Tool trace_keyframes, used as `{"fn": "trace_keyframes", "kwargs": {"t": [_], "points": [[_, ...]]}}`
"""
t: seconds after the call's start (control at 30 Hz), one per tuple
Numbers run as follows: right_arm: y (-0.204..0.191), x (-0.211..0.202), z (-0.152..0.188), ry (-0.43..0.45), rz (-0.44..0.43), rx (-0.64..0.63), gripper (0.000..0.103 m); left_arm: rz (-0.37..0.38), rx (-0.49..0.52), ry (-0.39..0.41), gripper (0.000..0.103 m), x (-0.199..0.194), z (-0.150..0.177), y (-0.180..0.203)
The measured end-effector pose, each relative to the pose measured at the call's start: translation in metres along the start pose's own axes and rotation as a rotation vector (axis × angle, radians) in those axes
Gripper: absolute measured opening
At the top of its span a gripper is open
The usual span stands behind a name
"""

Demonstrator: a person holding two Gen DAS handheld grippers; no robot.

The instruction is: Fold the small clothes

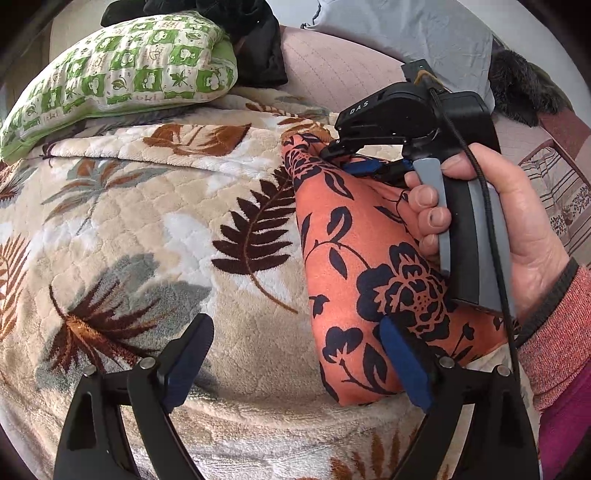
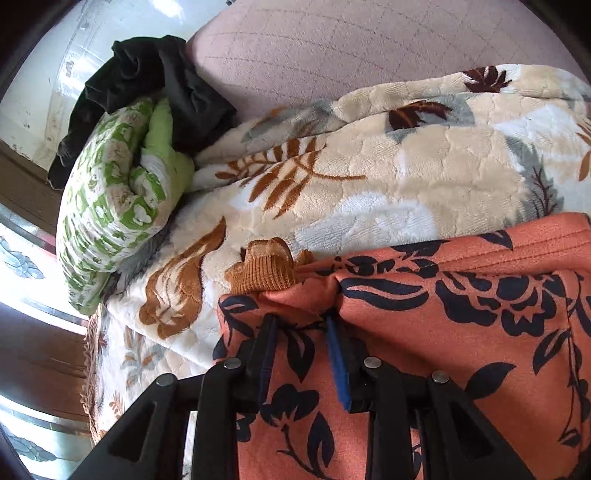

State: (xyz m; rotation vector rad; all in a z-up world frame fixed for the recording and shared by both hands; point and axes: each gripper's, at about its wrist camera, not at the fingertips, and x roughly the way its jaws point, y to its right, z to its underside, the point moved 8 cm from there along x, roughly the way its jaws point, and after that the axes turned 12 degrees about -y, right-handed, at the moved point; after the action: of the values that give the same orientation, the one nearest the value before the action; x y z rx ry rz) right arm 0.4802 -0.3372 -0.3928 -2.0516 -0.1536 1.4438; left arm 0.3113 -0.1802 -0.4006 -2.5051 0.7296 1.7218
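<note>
An orange garment (image 1: 369, 258) with a dark floral print lies on the leaf-patterned blanket (image 1: 147, 221). In the left wrist view it forms a long folded strip. My left gripper (image 1: 295, 365) is open, and its right finger (image 1: 402, 365) rests against the garment's near end. My right gripper (image 1: 334, 151), held by a hand (image 1: 517, 221), grips the garment's far end. In the right wrist view my right gripper (image 2: 301, 328) is shut on a bunched fold of the orange garment (image 2: 443, 332), just below its brown ribbed cuff (image 2: 262, 273).
A green-and-white patterned pillow (image 1: 122, 74) lies at the back left with black clothing (image 1: 255, 40) behind it. A pink quilted surface (image 1: 332, 62), a grey pillow (image 1: 406, 29) and a dark furry item (image 1: 521, 88) lie beyond. The bed edge (image 2: 96, 369) drops off at the left.
</note>
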Motion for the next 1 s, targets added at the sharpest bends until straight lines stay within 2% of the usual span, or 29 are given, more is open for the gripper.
{"fn": "trace_keyframes", "kwargs": {"t": [0.2,0.4,0.5,0.6,0.67,0.7,0.8,1.0], "points": [[0.007,-0.062,0.035,0.053,-0.041,-0.025,0.031,-0.022,0.013,0.011,0.094,-0.003,0.001,0.001],[0.038,-0.141,0.114,0.194,0.080,-0.073,0.031,-0.050,0.024,0.029,0.094,-0.006,0.002,0.003],[0.070,-0.152,0.156,0.211,0.127,-0.032,0.032,-0.066,0.031,0.039,0.094,-0.007,0.003,0.003],[0.106,-0.140,0.186,0.218,0.140,0.027,0.032,-0.076,0.044,0.050,0.094,-0.006,0.003,0.005],[0.124,-0.125,0.194,0.217,0.108,0.051,0.032,-0.079,0.057,0.050,0.094,-0.004,0.005,0.007],[0.124,-0.127,0.193,0.241,0.102,0.042,0.032,-0.089,0.061,0.058,0.094,-0.005,0.005,0.007],[0.112,-0.134,0.188,0.230,0.133,0.002,0.032,-0.116,0.073,0.076,0.094,-0.006,0.004,0.009],[0.099,-0.164,0.184,0.342,0.064,0.002,0.032,-0.126,0.078,0.082,0.094,-0.007,0.004,0.009]]}}
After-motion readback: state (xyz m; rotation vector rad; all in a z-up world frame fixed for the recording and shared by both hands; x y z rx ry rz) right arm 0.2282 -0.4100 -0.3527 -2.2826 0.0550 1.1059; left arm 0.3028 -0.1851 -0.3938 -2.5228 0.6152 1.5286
